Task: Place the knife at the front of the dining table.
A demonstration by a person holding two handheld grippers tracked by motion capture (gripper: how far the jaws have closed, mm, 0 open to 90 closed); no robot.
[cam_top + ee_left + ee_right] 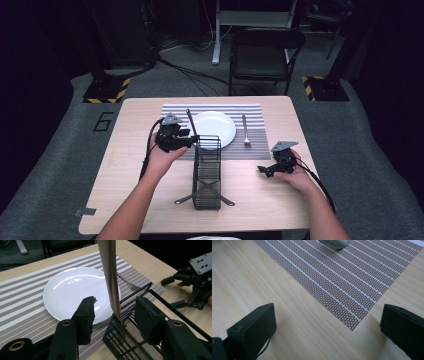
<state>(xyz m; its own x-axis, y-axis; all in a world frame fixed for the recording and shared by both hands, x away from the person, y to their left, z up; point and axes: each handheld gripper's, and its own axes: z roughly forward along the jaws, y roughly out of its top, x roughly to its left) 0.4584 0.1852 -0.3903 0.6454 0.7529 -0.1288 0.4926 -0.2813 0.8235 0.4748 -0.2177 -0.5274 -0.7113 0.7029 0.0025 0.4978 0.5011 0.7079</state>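
Note:
A long metal utensil (189, 120) stands tilted, its lower end inside the far end of a black wire basket (206, 175). My left gripper (192, 140) is at that end of the basket. In the left gripper view the utensil (110, 277) rises between my jaws, which stand apart with a gap on each side, so the left gripper (113, 310) is open. My right gripper (265, 171) rests on the table to the right, open and holding nothing. Its jaws (328, 322) frame bare wood and the placemat corner (342, 277).
A white plate (215, 127) lies on the striped placemat (250, 112) behind the basket, with a fork (246, 131) to its right. Two utensil ends (227, 201) stick out of the basket's near end. A folding chair (265, 55) stands beyond the table.

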